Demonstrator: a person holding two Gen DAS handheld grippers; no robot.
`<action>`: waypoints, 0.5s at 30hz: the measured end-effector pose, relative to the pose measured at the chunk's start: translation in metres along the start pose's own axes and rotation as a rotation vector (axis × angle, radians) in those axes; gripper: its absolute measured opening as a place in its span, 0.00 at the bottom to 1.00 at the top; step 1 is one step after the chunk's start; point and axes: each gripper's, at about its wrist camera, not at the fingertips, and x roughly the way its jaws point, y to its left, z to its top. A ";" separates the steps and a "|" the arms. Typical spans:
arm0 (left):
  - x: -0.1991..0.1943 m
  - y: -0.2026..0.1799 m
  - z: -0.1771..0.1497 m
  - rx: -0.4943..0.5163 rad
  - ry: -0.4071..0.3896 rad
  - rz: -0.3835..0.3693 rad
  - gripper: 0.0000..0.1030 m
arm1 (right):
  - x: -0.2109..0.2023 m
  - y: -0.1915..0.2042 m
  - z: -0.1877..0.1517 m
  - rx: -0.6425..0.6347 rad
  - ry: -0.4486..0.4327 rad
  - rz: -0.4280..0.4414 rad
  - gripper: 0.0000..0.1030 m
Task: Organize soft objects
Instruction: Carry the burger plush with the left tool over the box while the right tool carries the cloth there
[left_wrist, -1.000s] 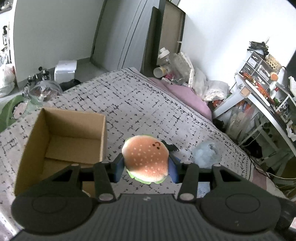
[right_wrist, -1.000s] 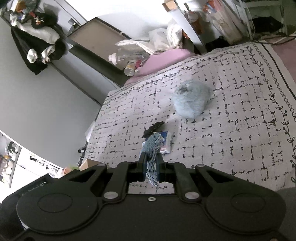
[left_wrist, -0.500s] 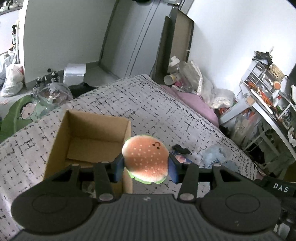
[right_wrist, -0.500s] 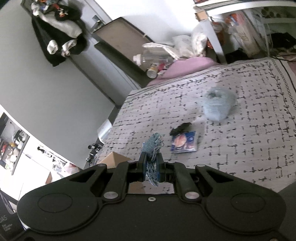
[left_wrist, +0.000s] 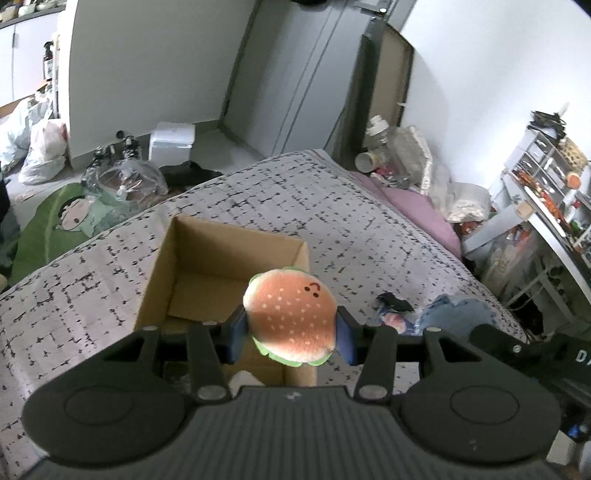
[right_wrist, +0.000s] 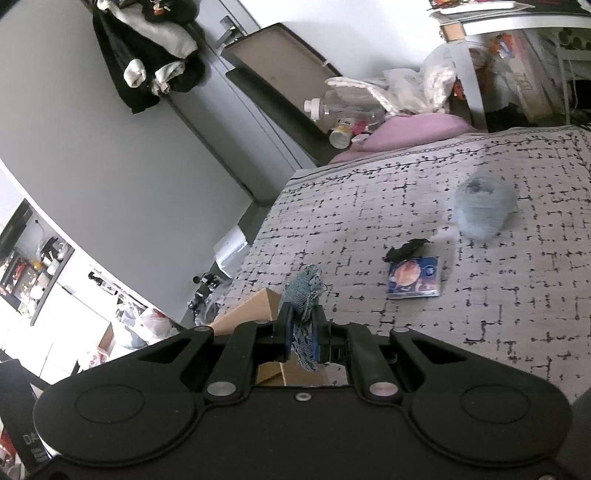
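My left gripper (left_wrist: 291, 330) is shut on a plush hamburger (left_wrist: 291, 316), held above the near right corner of an open cardboard box (left_wrist: 192, 258) on the bed. My right gripper (right_wrist: 301, 338) is shut on a frayed blue denim piece (right_wrist: 303, 291), with a corner of the box (right_wrist: 255, 306) just beyond and below it. A pale blue fluffy object (right_wrist: 484, 206) lies further out on the bedspread; it shows in the left wrist view too (left_wrist: 454, 312). A small black item (right_wrist: 406, 249) and a flat printed packet (right_wrist: 413, 277) lie between.
The patterned bedspread (left_wrist: 332, 206) covers the bed. A pink pillow (right_wrist: 410, 127), bottles and bags crowd the headboard end. A cluttered desk (left_wrist: 546, 206) stands at the right; bags and a white box (left_wrist: 171, 140) sit on the floor at the left.
Both grippers have travelled toward the cardboard box with their loads. The box has shifted rightward under the hamburger in the left view and has come into the right view.
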 end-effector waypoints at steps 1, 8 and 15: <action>0.002 0.004 0.001 -0.008 0.004 0.005 0.47 | 0.002 0.002 -0.001 -0.002 0.002 0.001 0.10; 0.011 0.030 0.005 -0.066 0.023 0.038 0.47 | 0.018 0.011 -0.004 -0.009 0.021 0.014 0.10; 0.022 0.051 0.005 -0.126 0.051 0.057 0.47 | 0.037 0.023 -0.010 -0.015 0.051 0.034 0.10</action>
